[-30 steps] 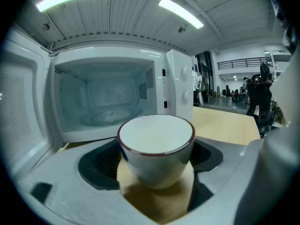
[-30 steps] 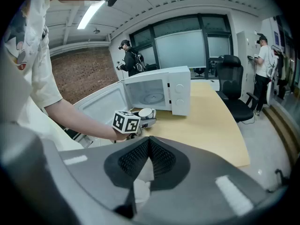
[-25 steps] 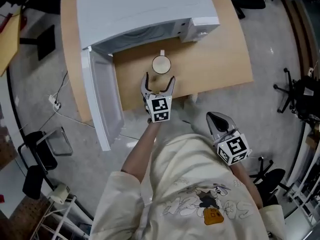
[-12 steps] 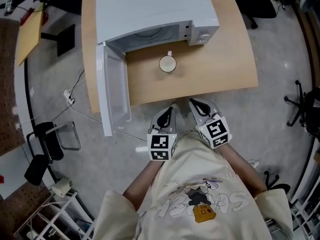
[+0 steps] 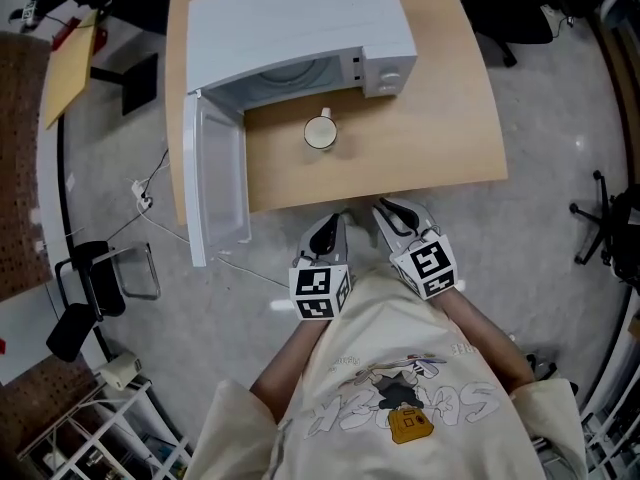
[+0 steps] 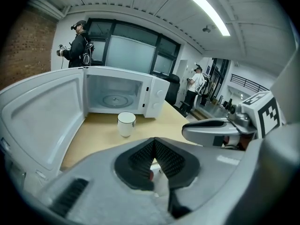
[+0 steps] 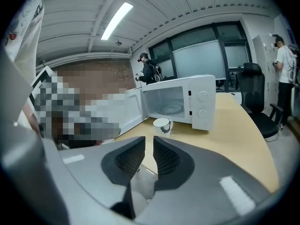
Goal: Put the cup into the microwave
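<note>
Overhead, the microwave's door (image 5: 213,183) stood swung wide open at the left, hanging out past the worktop's (image 5: 430,128) near edge. The white microwave (image 5: 290,28) itself sat at the back of the wooden worktop with its cavity exposed, and the glass turntable (image 6: 114,99) lay bare inside. Just in front of that opening, on the worktop and not inside the oven, stood the white cup (image 5: 320,133), upright and empty as far as could be seen, its handle turned toward the microwave.

Nearer the person, the left claw (image 5: 334,220) hung off the worktop's front edge above the grey floor (image 5: 120,298), pointing toward the cup but well apart from it. Its jaws were closed, tips meeting, with nothing gripped between them. Its marker cube (image 5: 320,290) sat close against the person's cream shirt (image 5: 400,388).

Just beside it to the right, the right claw (image 5: 384,208) also reached toward the worktop's edge, clear of the cup. Its jaws stood narrow, nearly together with a slim gap, and held nothing. Its marker cube (image 5: 430,265) faced up. Far right, a black office chair (image 5: 610,208) stood on the floor.
</note>
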`<action>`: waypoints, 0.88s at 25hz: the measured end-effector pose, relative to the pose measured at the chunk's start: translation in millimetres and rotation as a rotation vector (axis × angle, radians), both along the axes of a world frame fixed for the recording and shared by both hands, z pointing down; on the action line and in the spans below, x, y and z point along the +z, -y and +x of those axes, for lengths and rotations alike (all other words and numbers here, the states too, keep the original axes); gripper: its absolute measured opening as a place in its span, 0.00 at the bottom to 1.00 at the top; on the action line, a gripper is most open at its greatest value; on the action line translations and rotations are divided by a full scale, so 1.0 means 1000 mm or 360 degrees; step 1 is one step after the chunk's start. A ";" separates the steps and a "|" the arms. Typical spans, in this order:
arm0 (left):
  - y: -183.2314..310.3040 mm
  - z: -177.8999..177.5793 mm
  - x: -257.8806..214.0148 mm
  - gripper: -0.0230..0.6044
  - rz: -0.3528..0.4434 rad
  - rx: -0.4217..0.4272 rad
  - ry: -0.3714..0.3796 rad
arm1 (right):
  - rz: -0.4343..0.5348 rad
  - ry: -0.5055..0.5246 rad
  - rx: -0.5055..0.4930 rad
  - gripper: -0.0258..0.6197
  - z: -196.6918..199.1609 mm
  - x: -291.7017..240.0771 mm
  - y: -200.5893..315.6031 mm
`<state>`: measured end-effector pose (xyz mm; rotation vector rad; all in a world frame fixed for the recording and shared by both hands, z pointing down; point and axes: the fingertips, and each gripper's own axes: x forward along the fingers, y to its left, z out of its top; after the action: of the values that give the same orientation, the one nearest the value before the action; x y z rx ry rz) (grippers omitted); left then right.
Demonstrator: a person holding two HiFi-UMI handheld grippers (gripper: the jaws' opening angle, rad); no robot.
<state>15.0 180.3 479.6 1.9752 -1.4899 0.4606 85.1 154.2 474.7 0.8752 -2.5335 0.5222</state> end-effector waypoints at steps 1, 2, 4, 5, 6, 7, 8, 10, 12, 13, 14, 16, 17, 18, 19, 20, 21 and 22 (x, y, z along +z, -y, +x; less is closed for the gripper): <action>-0.002 0.004 0.001 0.04 0.0000 0.0002 0.0009 | 0.0009 0.0006 0.0007 0.11 0.004 0.000 0.001; -0.002 0.007 0.000 0.04 0.0001 0.0004 0.0016 | 0.0013 0.0015 0.0016 0.06 0.009 0.000 0.003; 0.003 0.006 -0.003 0.04 0.0013 -0.0010 0.0020 | -0.0002 0.0039 0.0019 0.05 0.013 0.001 0.009; 0.006 0.003 -0.004 0.04 0.0013 -0.0021 0.0018 | -0.0018 0.0051 0.0019 0.05 0.014 0.002 0.012; 0.009 0.000 -0.004 0.04 0.0006 -0.0029 0.0016 | -0.0032 0.0058 0.0020 0.05 0.013 0.003 0.016; 0.013 -0.004 -0.003 0.04 -0.0002 -0.0033 0.0015 | -0.0043 0.0062 0.0023 0.05 0.011 0.003 0.021; 0.019 -0.009 -0.002 0.04 -0.0007 -0.0034 0.0016 | -0.0049 0.0063 0.0028 0.05 0.009 0.003 0.027; 0.035 -0.022 -0.001 0.04 -0.0006 -0.0029 0.0016 | -0.0043 0.0036 0.0047 0.05 0.003 0.006 0.044; 0.051 -0.032 0.000 0.04 -0.0010 -0.0009 0.0008 | -0.0013 -0.0045 0.0072 0.05 -0.004 0.011 0.058; 0.057 -0.036 0.001 0.04 -0.0015 0.0007 -0.0002 | 0.0000 -0.0082 0.0081 0.05 -0.007 0.013 0.064; 0.063 -0.040 0.003 0.04 -0.0019 0.0028 -0.0011 | 0.0005 -0.0099 0.0090 0.05 -0.012 0.015 0.070; 0.076 -0.046 0.008 0.04 -0.0010 0.0080 -0.0024 | 0.0002 -0.0100 0.0110 0.05 -0.021 0.016 0.083; 0.083 -0.046 0.010 0.04 0.0012 0.0120 -0.0040 | 0.0005 -0.0101 0.0119 0.05 -0.024 0.016 0.088; 0.088 -0.044 0.013 0.04 0.0046 0.0178 -0.0064 | 0.0006 -0.0105 0.0124 0.05 -0.027 0.017 0.093; 0.093 -0.041 0.017 0.13 0.0084 0.0247 -0.0076 | -0.0001 -0.0109 0.0125 0.05 -0.030 0.018 0.096; 0.096 -0.039 0.024 0.45 0.0113 0.0305 -0.0057 | -0.0014 -0.0113 0.0122 0.05 -0.032 0.019 0.096; 0.101 -0.040 0.033 0.68 0.0136 0.0335 -0.0003 | -0.0027 -0.0121 0.0113 0.05 -0.033 0.019 0.095; 0.107 -0.043 0.044 0.80 0.0158 0.0337 0.0073 | -0.0035 -0.0137 0.0099 0.05 -0.034 0.019 0.095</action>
<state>-28.1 73.3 523.5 2.2262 -1.3600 0.5334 51.4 59.5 493.6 0.9506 -2.4257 0.5191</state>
